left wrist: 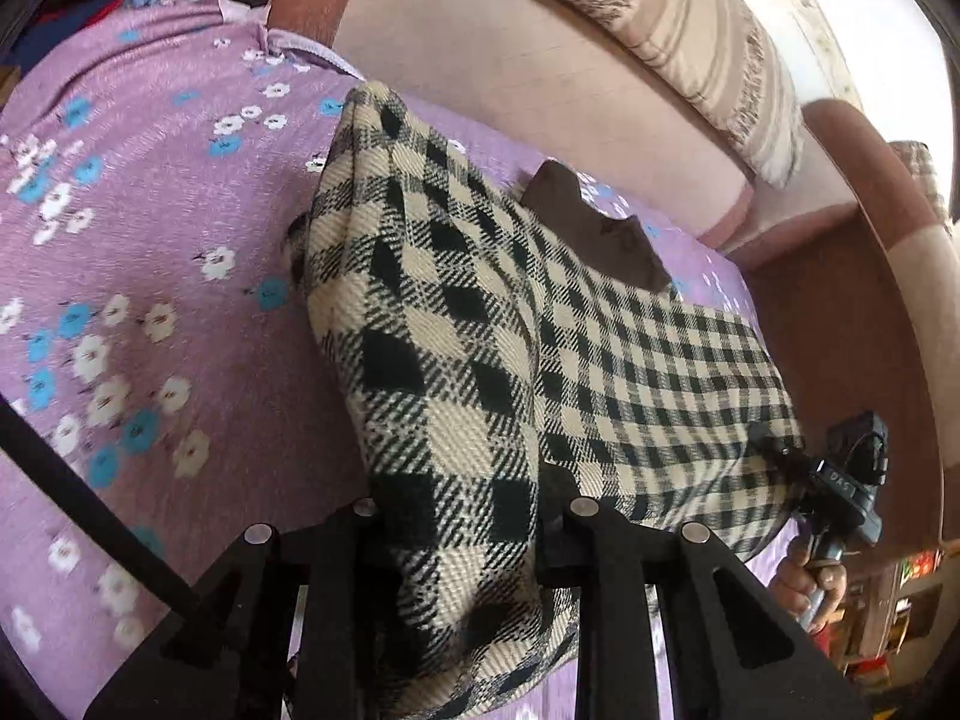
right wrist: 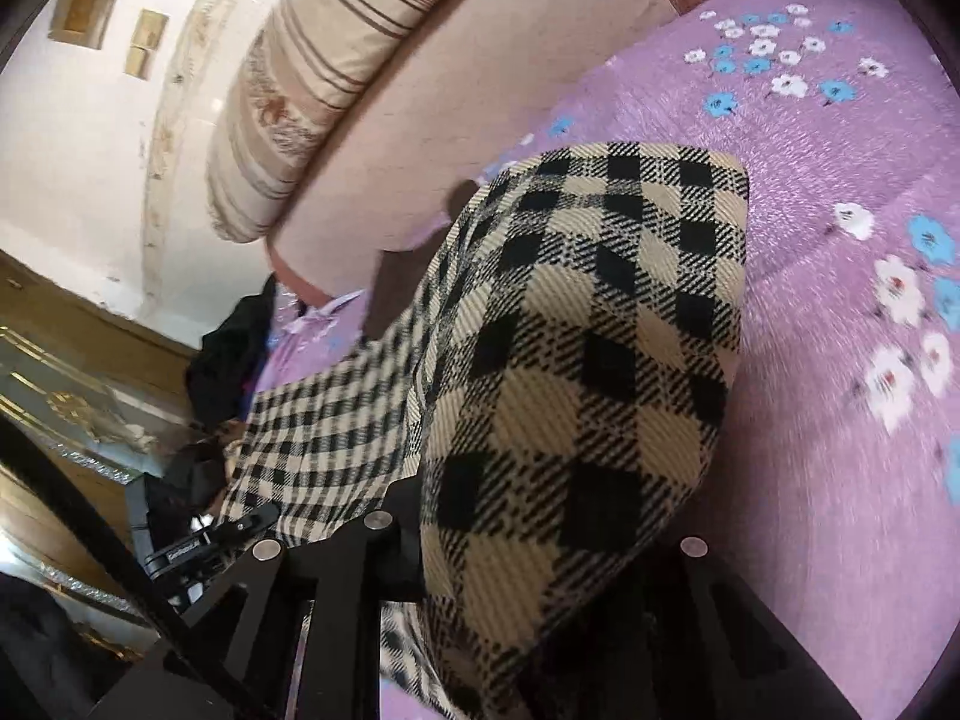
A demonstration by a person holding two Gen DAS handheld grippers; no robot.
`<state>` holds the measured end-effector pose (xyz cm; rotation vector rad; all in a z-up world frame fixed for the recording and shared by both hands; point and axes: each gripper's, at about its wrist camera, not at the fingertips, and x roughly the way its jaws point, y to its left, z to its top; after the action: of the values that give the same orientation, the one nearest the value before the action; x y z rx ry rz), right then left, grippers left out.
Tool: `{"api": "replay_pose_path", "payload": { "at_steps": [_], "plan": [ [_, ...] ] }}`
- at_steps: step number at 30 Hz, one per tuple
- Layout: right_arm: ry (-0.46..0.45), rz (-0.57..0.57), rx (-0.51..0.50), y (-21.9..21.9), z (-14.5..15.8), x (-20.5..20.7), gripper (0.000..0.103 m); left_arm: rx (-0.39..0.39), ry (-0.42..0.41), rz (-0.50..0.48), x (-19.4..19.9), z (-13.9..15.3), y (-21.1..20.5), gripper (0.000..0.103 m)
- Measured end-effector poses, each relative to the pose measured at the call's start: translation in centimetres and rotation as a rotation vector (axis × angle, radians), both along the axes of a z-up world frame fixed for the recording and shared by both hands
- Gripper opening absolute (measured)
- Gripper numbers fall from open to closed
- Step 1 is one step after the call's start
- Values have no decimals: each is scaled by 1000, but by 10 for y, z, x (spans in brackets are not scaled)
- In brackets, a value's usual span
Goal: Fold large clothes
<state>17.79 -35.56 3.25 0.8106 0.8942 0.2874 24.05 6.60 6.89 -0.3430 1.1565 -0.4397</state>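
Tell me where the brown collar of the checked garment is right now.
In the left wrist view the brown collar sits at the checked garment's far edge, over the purple floral sheet, near the pink headboard.

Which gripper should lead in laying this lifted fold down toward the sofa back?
Probably neither alone. The left gripper and right gripper each clamp an end of the checked garment, held up over the purple floral cover. If one must lead, I cannot tell which is nearer.

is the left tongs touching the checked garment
Touching: the left wrist view shows the checked garment pinched between the left tongs, cloth filling the gap.
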Motion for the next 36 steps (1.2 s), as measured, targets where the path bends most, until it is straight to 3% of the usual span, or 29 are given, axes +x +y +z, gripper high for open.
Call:
{"api": "replay_pose_path", "payload": {
  "at_steps": [4, 8, 10, 12, 14, 17, 21, 23, 25, 29, 31, 34, 36],
  "plan": [
    [1, 38, -19, 9, 17, -27, 24, -1, 29, -10, -21, 2, 11, 24],
    [56, 63, -56, 24, 9, -56, 26, 26, 64, -9, -49, -19, 24, 28],
    [114, 54, -127, 30, -3, -63, 37, 66, 108, 15, -56, -38, 27, 37],
    [171, 11, -186, 26, -16, -70, 53, 45, 139, 49, -59, -49, 35, 44],
    [181, -38, -164, 15, -17, -81, 55, -3, 158, 93, -63, -49, 49, 47],
    [156, -113, -143, -4, -8, -104, 56, 5, 117, 119, -76, -33, 66, 48],
    [78, -278, -230, -34, 15, -146, 58, 166, -2, 173, -105, 0, 83, 48],
    [12, -316, -269, -36, 30, -155, 58, 192, -59, 184, -115, 15, 86, 48],
    [-81, -285, -275, -23, 48, -154, 58, 176, -109, 175, -121, 30, 79, 49],
    [-173, -56, -259, 39, 54, -128, 58, 180, -159, 106, -121, 32, 43, 60],
    [-155, 48, -224, 64, 42, -112, 58, 195, -148, 83, -115, 18, 27, 60],
    [-58, 83, -235, 72, 15, -94, 54, 244, -125, 105, -101, -14, 22, 59],
    [28, 44, -295, 63, -4, -84, 28, 268, -84, 119, -92, -39, 28, 61]
  ]
}}
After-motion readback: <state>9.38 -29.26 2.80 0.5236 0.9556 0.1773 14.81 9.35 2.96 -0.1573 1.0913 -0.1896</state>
